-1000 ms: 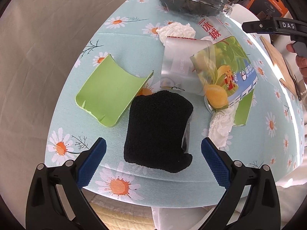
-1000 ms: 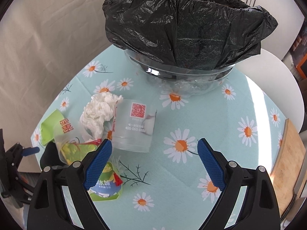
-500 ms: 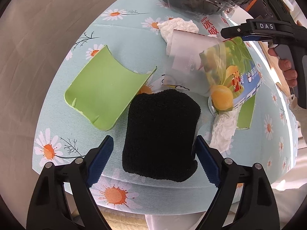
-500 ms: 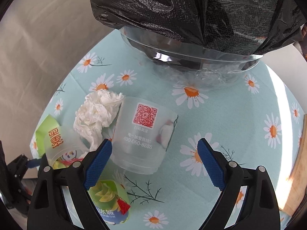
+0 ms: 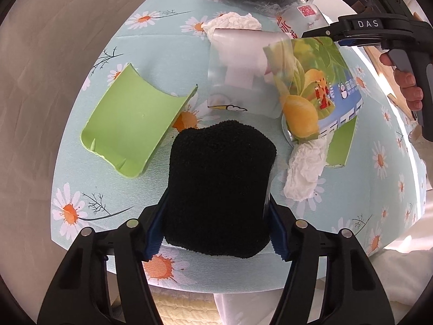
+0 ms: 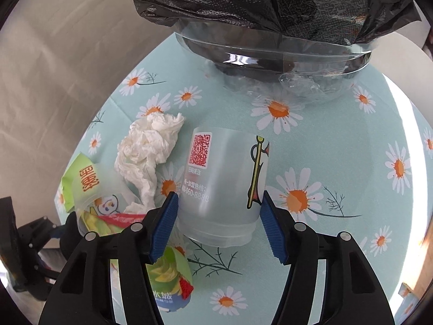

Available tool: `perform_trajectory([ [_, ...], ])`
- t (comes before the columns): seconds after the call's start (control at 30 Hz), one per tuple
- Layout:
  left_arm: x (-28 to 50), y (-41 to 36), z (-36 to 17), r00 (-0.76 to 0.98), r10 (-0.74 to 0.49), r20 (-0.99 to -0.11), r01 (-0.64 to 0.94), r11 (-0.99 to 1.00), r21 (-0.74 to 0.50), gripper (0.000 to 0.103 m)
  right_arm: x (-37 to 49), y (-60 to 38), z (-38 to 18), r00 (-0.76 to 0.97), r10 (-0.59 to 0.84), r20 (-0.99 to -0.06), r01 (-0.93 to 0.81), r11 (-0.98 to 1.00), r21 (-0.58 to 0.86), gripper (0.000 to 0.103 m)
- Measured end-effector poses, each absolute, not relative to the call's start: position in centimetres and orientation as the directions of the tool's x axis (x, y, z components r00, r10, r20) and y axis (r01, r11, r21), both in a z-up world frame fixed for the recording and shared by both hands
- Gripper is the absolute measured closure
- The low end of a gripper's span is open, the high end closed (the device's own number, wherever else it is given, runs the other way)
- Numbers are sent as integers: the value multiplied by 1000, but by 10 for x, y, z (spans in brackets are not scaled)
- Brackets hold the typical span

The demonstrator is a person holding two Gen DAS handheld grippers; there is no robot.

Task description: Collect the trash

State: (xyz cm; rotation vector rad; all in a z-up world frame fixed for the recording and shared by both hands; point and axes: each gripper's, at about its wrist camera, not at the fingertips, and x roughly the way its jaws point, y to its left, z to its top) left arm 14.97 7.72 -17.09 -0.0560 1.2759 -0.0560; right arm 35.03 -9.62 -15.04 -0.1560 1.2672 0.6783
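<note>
While the left tongs [image 5: 216,230] press their blue pads against both sides of a black fuzzy cloth [image 5: 220,187], that cloth lies at the near edge of the daisy-print counter [image 5: 151,46], bunched narrow between the pads. Just beside it toward the left edge sits a curved green plastic piece [image 5: 132,127], apart from the cloth. Beyond the cloth a frosted plastic cup [image 5: 238,70] lies on its side, with a printed lemon-picture wrapper [image 5: 314,86] overlapping its right part and a crumpled white tissue [image 5: 305,173] below that wrapper, near the cloth's right side. A second crumpled tissue [image 6: 148,151] rests farther in.

The right tongs [image 6: 219,222] have narrowed around a translucent cup with a red QR code [image 6: 222,184]; both pads sit at the cup's walls near its rim, seemingly touching, with the cup lying on the counter. The second tissue touches this cup's left side. At the far edge stands a clear bin lined with a black trash bag [image 6: 270,5], well apart from the cup.
</note>
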Motion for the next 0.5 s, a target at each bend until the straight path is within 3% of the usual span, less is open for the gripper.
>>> perform_trajectory([
  [0.5, 136, 35, -136, 305, -36, -952, 85, 996, -10, 39, 320, -194, -120, 251, 383, -889, -498, 839, 220, 47],
])
